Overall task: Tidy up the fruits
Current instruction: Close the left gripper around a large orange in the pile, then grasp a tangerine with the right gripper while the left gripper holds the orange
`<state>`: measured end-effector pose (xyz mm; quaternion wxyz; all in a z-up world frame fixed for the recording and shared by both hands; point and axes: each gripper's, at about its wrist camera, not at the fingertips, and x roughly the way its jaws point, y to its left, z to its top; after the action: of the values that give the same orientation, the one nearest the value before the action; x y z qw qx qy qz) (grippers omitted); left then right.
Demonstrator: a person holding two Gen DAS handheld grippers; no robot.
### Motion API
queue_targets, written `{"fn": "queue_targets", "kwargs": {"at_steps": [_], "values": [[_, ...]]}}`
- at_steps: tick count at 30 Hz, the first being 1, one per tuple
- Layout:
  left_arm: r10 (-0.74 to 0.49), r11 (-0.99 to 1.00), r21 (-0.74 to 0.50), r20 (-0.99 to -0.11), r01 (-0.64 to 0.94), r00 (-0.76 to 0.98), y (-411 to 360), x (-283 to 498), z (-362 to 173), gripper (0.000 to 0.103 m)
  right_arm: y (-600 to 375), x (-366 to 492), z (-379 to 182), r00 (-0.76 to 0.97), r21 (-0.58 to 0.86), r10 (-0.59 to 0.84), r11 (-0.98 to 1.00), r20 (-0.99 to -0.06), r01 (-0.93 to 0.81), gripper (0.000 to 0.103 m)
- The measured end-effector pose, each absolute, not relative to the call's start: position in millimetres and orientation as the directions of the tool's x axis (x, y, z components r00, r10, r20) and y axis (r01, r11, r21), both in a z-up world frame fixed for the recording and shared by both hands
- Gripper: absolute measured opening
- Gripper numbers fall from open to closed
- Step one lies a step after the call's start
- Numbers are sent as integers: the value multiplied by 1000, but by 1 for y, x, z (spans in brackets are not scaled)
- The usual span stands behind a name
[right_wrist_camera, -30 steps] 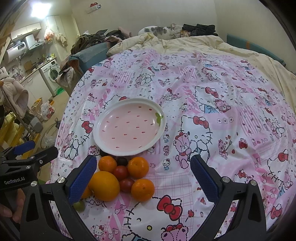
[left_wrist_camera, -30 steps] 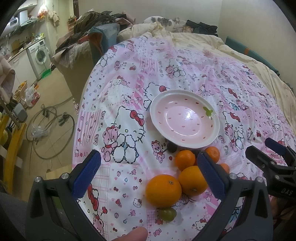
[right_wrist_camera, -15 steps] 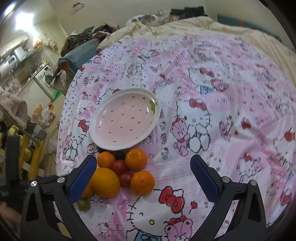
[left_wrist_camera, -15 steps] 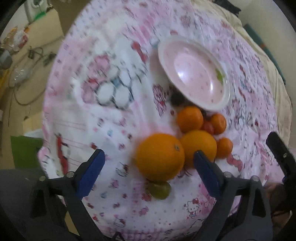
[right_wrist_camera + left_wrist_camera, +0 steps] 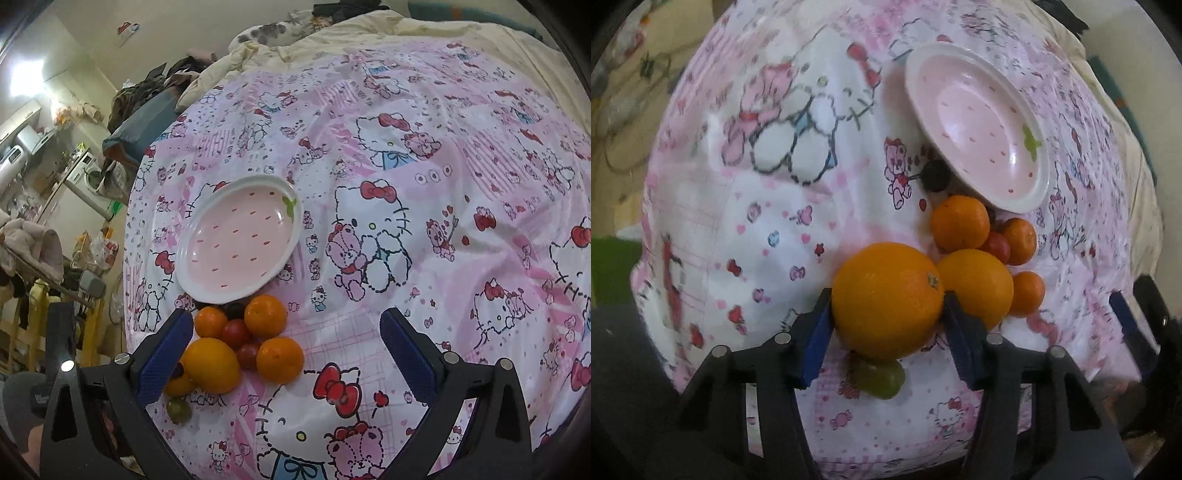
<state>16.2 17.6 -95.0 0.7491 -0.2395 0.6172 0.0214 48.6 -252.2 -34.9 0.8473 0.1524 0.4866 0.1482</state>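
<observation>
Gripping: left gripper has its blue jaws pressed against both flanks of the big orange, which sits at the near left end of the fruit pile.
Right gripper: right gripper hangs over the bedspread with its jaws spread wide and nothing between them; the pile lies just inside its left jaw.
Second orange: second orange touches the held one on its right side.
Mandarins: nearest-plate mandarin lies just off the plate rim, right mandarin sits beside it, near mandarin rests against the second orange's right side.
Tomatoes: red tomato is wedged between the mandarins; the right wrist view shows another red tomato nearer in the pile.
Green fruit: green fruit lies on the cloth just under the near side of the held orange; I cannot tell what kind it is.
Dark fruit: dark fruit sits at the plate's near left edge, touching or almost touching it.
Plate: pink plate lies on the bedspread just beyond the pile, with no fruit on it.
Room: washing machine stands far off to the left.
</observation>
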Motion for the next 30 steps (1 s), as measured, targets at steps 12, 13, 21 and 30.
{"fn": "queue_targets", "kwargs": {"at_steps": [12, 13, 21, 30], "values": [[-190, 934, -282, -911, -218, 365, 18, 12, -57, 52, -240, 66, -101, 213, 574, 564, 819, -798, -17, 66], [-190, 936, -282, -909, -211, 370, 17, 12, -56, 52, -238, 67, -107, 197, 577, 566, 817, -800, -6, 66], [-194, 943, -282, -897, -178, 396, 15, 12, -52, 52, -226, 64, -125, 152, 554, 549, 833, -822, -17, 45], [-191, 939, -287, -894, -190, 406, 16, 10, -57, 52, -235, 63, -104, 222, 556, 549, 830, -806, -33, 45]]}}
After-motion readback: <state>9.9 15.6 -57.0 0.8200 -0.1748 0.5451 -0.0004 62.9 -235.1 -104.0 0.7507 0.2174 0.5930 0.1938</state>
